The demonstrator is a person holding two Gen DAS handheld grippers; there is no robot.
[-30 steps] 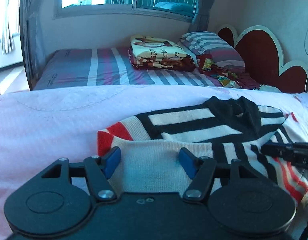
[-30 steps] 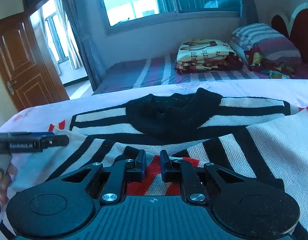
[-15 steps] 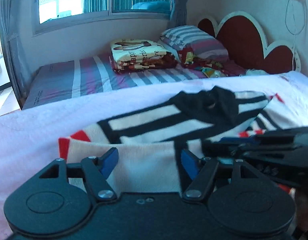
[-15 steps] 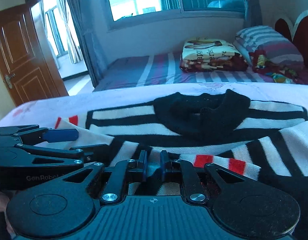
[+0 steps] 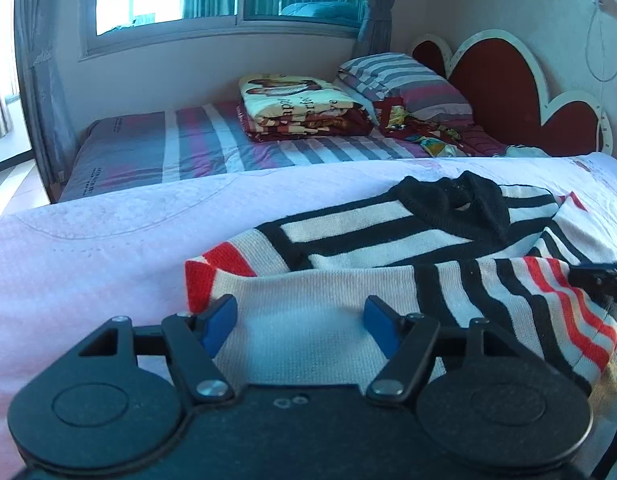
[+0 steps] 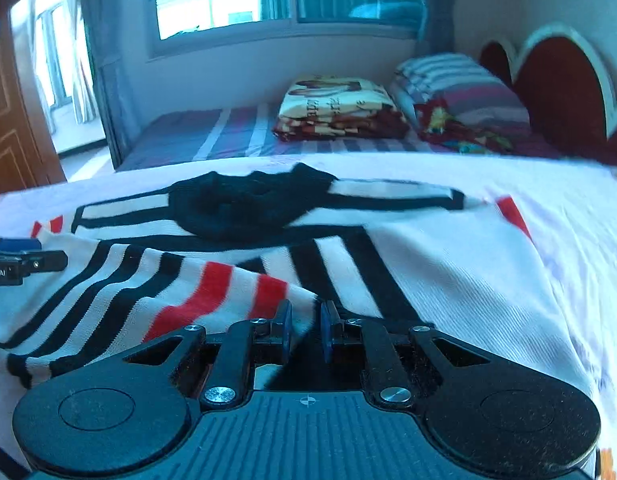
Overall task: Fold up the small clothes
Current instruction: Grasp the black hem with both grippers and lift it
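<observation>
While the sweater lies spread on the pink bedcover, the scene reads as follows.

Sweater: a small striped sweater (image 5: pixel 388 240) in cream, black and red lies on the pink bedcover (image 5: pixel 88 248), its black collar (image 5: pixel 456 204) toward the far side.
Sleeve: a striped sleeve (image 6: pixel 196 296) is folded across the body of the garment, its red-banded cuff end reaching into the right gripper.
Left gripper: the left gripper (image 5: pixel 300 318) has its jaws standing wide apart over the plain cream hem area; its blue pads (image 5: pixel 220 316) do not press on the cloth.
Right gripper: the right gripper (image 6: pixel 304 330) has its jaws drawn narrow and pinching the cuff end of the sleeve between them.
Background: a second bed with a striped sheet (image 5: pixel 168 140) carries a folded printed blanket (image 5: pixel 296 100) and a striped pillow (image 5: pixel 400 80) beside a red heart-shaped headboard (image 5: pixel 504 84).
Door: a brown wooden door (image 6: pixel 8 128) shows at the left edge of the right wrist view.
</observation>
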